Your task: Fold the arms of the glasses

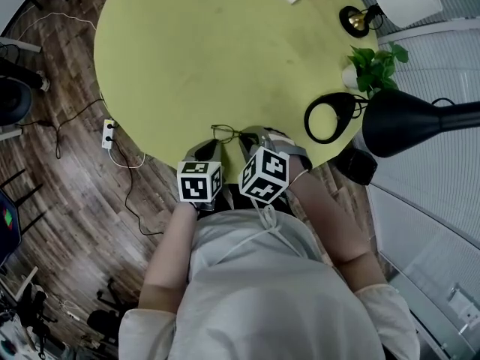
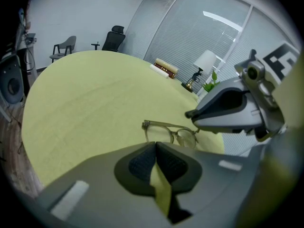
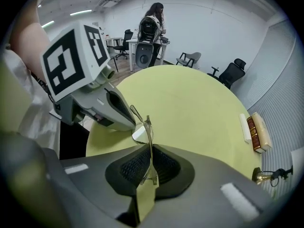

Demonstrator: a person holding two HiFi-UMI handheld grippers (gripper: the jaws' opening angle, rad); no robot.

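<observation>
At the near edge of the table (image 1: 187, 51), the right gripper (image 3: 148, 150) is clamped on a thin part of the glasses (image 3: 147, 127), which run straight out along its jaws. The left gripper (image 2: 156, 146), jaws pressed together on nothing, sits beside it. The lens front lies crosswise just beyond its tips, slightly right, so this free gripper looks better placed to fold an arm.

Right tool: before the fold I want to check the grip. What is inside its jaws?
The glasses, edge-on: a thin clear part of their frame is pinched between the pads of the right tool. How far it runs down behind the pads is covered.
</observation>
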